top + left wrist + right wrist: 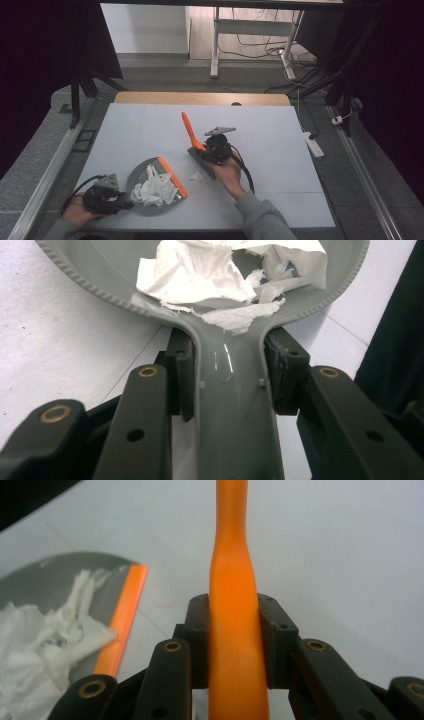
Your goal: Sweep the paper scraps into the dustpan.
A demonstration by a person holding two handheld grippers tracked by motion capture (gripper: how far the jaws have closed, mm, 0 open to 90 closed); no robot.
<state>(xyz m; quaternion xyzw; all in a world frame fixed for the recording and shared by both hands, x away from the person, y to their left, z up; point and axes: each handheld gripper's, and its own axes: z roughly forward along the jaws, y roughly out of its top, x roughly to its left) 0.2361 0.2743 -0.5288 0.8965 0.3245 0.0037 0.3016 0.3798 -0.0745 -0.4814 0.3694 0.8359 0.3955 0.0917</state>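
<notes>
Jaws of the left gripper (227, 385) are clamped on the flat grey handle of the round grey plastic dustpan (90, 282), one pad pressing each edge of the handle, seen in the lower middle of the left gripper view; jaws of the right gripper (233, 630) are closed on the smooth orange plastic handle of the brush (231, 570), which runs straight up the centre of the right gripper view

Largest in the high view is the pale grey-white table top (150, 130), spreading across the middle of the frame. On it, at lower left, lies the dustpan (137, 172) with its orange lip (172, 176) facing right, the left gripper (107, 197) at its left side. A heap of crumpled white tissue paper (155, 189) rests inside the pan. Near the centre, the right gripper (216, 147) holds the brush (190, 131) tilted, its handle rising to the upper left. A small torn white paper scrap (196, 176) lies on the table between the pan's lip and the right hand, apart from both
</notes>
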